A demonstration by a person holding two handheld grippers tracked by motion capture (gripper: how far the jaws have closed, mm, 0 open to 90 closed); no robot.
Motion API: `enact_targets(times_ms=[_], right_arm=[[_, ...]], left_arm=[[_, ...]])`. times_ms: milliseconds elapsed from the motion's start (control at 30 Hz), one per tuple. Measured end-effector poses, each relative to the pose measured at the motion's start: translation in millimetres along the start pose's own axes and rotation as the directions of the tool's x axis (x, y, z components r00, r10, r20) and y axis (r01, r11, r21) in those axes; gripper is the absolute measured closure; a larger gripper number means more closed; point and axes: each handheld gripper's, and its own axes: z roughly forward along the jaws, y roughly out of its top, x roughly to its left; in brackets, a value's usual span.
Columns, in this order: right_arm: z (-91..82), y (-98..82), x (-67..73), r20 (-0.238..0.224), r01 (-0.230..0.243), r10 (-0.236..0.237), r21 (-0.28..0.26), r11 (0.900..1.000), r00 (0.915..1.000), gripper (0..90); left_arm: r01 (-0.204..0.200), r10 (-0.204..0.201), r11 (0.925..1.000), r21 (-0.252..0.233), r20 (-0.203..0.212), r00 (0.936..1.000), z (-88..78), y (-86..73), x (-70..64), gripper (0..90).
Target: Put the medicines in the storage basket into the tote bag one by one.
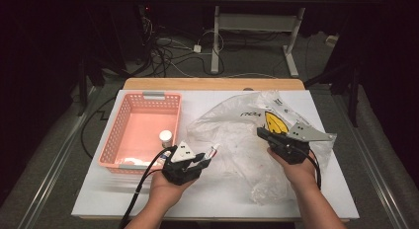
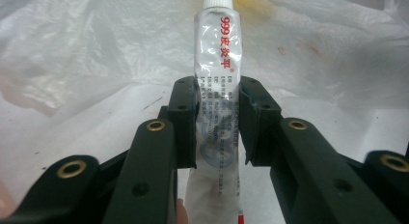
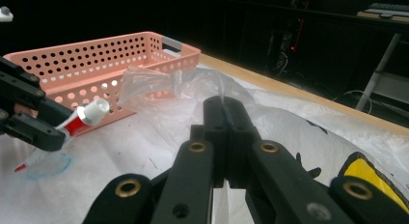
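Holding a small ointment tube [image 2: 218,89] between its fingers [image 2: 185,120], the left gripper [image 1: 197,160] sits just beside the near right corner of the pink basket [image 1: 113,135], the white cap pointing away from the basket toward the clear plastic bag [image 1: 232,140]. In the left gripper view the two pads press on the tube's flat sides about midway along it, and the tube is clear of the bag, which lies spread on the white surface [image 1: 99,194] beyond it.

The right gripper [image 1: 261,133] is farther from the basket, on the far side of the bag. Its fingers [image 3: 224,137] are clenched tight, and a fold of the thin plastic rises from between their tips, so it seems to be pinching the bag and keeping it in place.

Inside the basket a small white bottle [image 1: 165,137] stands near the right wall, and something pale lies along the near wall, too blurred to name.

As a judgement, the work looks like moving items from the bag into the basket. The bottle is already in; the tube is out of the bag and gripped, but not yet over the basket. Left to do: carry the tube over the rim and release it inside. Whether more remains in the bag cannot be told; a yellow-printed packet [image 1: 274,121] shows at its far end.
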Motion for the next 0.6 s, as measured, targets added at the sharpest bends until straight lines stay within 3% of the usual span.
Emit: enact_targets(times_ms=[200,600], right_arm=[[0.9,0.2,1.8,-0.003,0.005,-0.005,0.004,1.0,1.0,90.0],[1.4,1.1,2.5,-0.005,0.006,-0.006,-0.002,1.0,1.0,90.0]], left_arm=[[0.0,0.0,1.0,0.001,0.034,0.9994,6.8,0.6,-5.6,68.7],[-0.017,0.018,0.9998,-0.011,0.036,0.9992,32.0,23.1,-8.5,68.7]])
